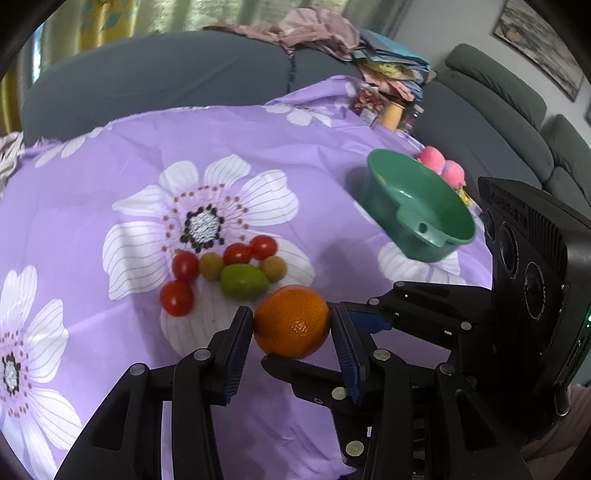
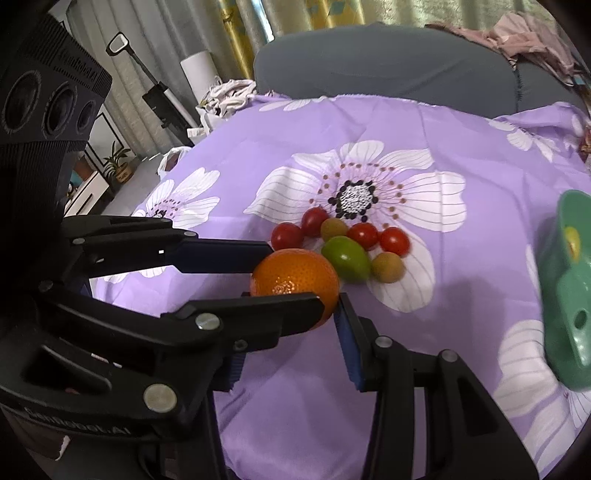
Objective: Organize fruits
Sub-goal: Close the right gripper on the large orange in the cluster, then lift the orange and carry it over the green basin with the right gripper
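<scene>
A: Nearest us, our left gripper (image 1: 291, 325) is clamped on the orange (image 1: 291, 321), and our right gripper (image 2: 295, 291) is pressed on it from the other side.

B: Then we should keep both grips even and carry it level to the green bowl (image 1: 436, 236), which stands well apart to the right.

A: We leave the tomatoes (image 1: 177, 297) and the lime (image 1: 243, 281) bunched on the purple flowered cloth (image 1: 110, 155).

B: A grey sofa (image 1: 147, 77) sits behind it, with curtains (image 2: 280, 18) beyond.

4 tomatoes (image 1: 237, 253), 2 longans (image 1: 274, 268), 1 orange (image 1: 291, 326), 1 lime (image 1: 243, 281), 1 bowl (image 1: 391, 206)
</scene>
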`<act>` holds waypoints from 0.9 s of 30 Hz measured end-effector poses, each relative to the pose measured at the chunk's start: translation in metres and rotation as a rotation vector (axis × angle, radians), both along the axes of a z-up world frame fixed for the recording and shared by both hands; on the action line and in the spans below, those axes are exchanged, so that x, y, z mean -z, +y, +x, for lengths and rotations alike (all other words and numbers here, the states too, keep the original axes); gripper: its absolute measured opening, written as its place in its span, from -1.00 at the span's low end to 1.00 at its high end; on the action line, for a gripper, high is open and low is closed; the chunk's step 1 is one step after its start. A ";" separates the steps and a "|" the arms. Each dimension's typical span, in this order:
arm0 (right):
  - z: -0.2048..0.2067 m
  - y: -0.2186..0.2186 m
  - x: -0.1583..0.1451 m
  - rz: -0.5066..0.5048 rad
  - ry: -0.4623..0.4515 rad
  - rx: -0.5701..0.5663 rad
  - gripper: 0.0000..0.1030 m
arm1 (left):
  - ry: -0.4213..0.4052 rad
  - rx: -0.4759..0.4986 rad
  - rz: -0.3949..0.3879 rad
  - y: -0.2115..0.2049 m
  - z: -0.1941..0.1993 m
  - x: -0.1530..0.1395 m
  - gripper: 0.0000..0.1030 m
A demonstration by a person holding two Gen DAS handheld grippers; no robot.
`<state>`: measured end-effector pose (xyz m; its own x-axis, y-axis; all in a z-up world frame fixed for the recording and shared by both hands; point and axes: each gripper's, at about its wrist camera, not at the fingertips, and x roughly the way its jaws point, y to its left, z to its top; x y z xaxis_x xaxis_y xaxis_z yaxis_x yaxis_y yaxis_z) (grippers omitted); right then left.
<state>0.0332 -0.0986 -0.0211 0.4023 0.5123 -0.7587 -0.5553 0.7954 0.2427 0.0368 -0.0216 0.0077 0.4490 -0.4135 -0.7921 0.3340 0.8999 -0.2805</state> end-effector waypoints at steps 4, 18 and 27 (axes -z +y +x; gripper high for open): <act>-0.005 -0.009 -0.006 0.005 -0.023 0.017 -0.14 | -0.019 0.020 0.012 -0.010 -0.003 -0.007 -0.15; -0.015 -0.042 -0.026 0.050 -0.085 0.067 -0.14 | -0.077 0.075 0.067 -0.044 -0.007 -0.029 -0.15; -0.016 -0.062 -0.030 0.084 -0.102 0.107 -0.14 | -0.095 0.116 0.098 -0.066 -0.002 -0.036 -0.15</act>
